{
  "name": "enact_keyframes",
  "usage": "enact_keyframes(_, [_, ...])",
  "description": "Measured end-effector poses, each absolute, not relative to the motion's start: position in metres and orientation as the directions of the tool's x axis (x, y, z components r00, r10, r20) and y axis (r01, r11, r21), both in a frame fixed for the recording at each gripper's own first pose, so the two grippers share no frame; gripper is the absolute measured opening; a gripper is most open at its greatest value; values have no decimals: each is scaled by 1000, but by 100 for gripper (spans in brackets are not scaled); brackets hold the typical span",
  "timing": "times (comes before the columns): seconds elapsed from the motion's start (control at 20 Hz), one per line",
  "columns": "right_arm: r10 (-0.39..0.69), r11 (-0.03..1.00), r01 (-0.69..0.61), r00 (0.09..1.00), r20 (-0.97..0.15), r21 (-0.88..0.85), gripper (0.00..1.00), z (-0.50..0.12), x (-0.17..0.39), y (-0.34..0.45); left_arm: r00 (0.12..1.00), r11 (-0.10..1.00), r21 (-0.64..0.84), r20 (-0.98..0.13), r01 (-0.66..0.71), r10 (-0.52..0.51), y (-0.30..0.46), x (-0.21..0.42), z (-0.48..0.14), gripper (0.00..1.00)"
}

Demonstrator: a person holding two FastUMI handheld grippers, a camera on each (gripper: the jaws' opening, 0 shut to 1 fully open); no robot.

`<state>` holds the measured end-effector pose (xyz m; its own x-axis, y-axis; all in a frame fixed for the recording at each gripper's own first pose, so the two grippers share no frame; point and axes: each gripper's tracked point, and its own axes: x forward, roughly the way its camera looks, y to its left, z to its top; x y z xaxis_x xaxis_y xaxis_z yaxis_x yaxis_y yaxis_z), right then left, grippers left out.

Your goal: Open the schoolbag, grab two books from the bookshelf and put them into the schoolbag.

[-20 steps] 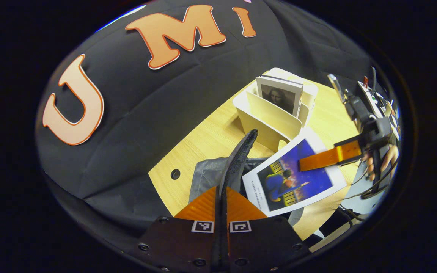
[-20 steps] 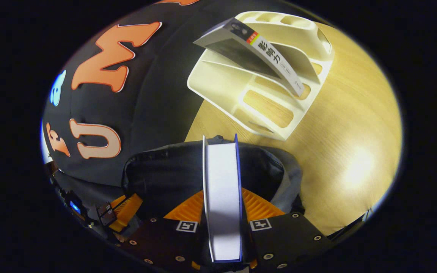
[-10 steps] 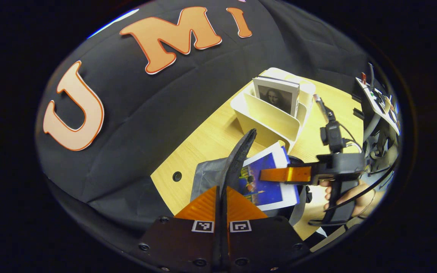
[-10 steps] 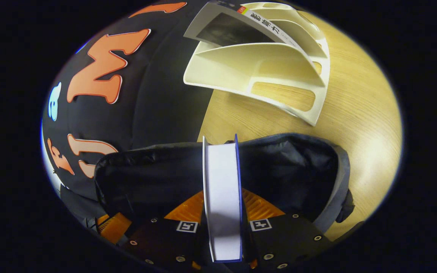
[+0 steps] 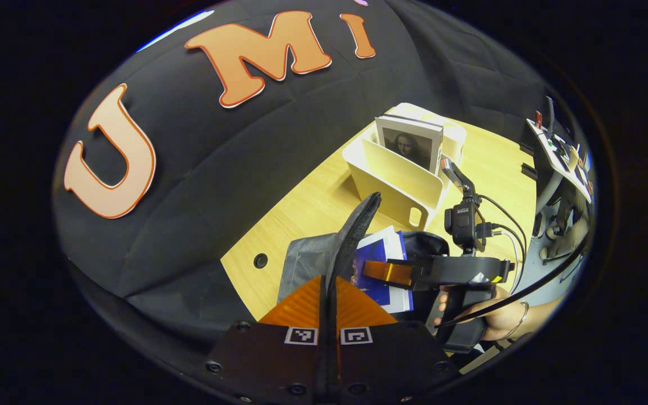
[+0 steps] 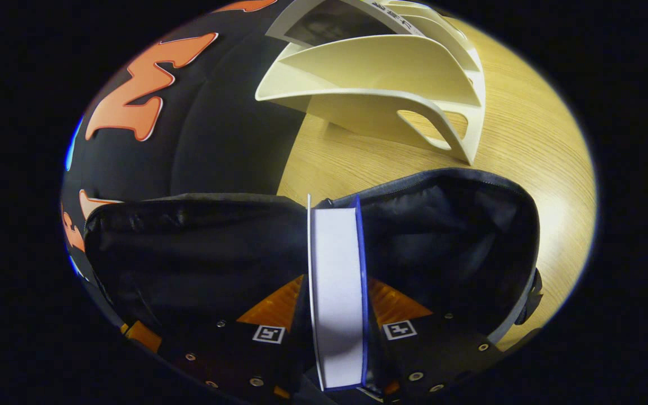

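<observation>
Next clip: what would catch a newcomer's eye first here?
The blue-covered book, clamped edge-on in the right tongs, is going into the open schoolbag. Behind it, the cream bookshelf on the wooden table holds one portrait-cover book. The left tongs pinch the bag's flap.

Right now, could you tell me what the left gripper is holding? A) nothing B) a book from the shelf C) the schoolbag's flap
C: the left gripper is shut on the schoolbag's flap, holding it up while the right gripper lowers the blue book.
</observation>
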<state>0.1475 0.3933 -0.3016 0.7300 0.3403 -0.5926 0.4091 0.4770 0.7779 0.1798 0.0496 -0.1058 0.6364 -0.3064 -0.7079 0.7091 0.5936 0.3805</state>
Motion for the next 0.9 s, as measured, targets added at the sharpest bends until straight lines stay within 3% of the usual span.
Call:
enact_keyframes(0.05, [344,483,425,712,-612,766,52,-306,145,393,633,600,370,-710,709,-310,48,182,-108,1])
enact_keyframes(0.15, [349,492,446,686,-639,748,60,-315,138,394,626,610,354,-714,709,-313,48,183,-110,1])
enact_keyframes(0.2, [353,498,449,677,-646,742,83,-315,134,394,623,613,348,-717,709,-313,49,184,-111,1])
enact_keyframes(0.25, [357,505,453,665,-655,735,71,-316,131,394,621,615,344,-718,709,-314,50,185,-112,1])
enact_keyframes(0.4, [372,514,466,636,-676,721,90,-314,118,390,611,626,323,-725,710,-318,52,187,-115,1])
enact_keyframes(0.5, [379,518,477,616,-690,710,98,-312,108,385,608,628,319,-728,709,-316,54,185,-119,1])
enact_keyframes(0.9, [352,555,454,631,-692,697,98,-278,92,322,580,637,271,-740,722,-342,58,170,-133,1])
